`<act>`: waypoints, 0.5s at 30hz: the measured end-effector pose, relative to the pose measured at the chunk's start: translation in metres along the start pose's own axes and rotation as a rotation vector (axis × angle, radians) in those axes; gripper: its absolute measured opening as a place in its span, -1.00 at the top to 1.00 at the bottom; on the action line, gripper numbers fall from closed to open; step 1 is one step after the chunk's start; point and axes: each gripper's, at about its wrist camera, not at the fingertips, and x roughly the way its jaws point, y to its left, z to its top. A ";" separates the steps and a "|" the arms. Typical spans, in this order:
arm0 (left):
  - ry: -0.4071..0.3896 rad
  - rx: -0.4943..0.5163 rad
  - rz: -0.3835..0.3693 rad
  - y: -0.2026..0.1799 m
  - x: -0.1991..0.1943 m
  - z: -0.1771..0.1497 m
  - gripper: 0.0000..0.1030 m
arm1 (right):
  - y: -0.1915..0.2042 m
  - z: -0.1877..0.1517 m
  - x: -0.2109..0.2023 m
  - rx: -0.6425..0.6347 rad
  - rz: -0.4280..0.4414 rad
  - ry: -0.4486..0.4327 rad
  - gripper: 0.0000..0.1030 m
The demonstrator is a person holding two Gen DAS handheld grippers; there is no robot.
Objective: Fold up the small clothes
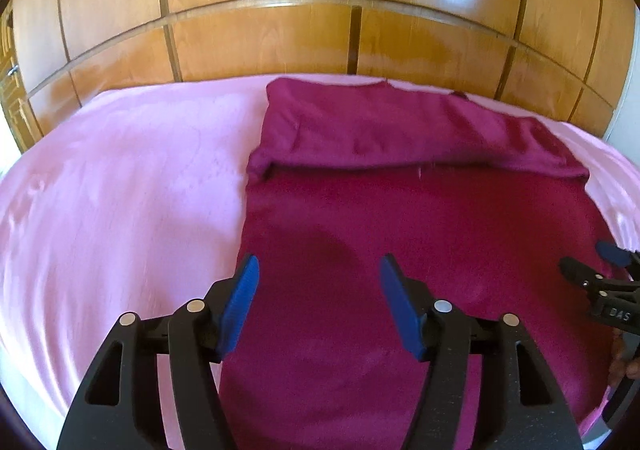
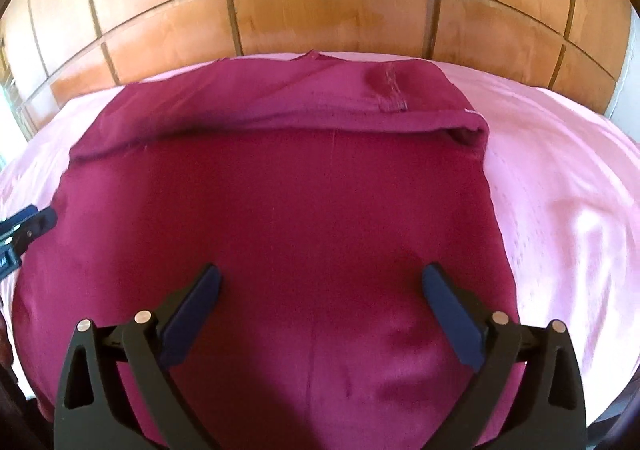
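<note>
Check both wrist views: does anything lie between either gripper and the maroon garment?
Nothing visible does. The left gripper and right gripper both hang open directly over the maroon garment, which lies on the pink sheet with its far edge folded over.

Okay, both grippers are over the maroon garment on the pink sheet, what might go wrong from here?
1. The left gripper and right gripper both stand open above the maroon garment; closing too deep may also pinch the pink sheet.
2. The folded-over far flap lies loose, so tugging the near part could undo it.
3. The grippers are close together and may collide.
</note>
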 end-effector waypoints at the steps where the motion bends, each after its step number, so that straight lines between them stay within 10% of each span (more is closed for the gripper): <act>1: 0.008 -0.003 0.001 0.001 -0.001 -0.004 -0.20 | 0.000 -0.003 -0.002 -0.005 0.002 0.003 -0.95; 15: 0.040 -0.045 -0.015 0.025 -0.018 -0.045 -0.27 | -0.007 -0.032 -0.021 -0.050 0.015 0.020 -0.96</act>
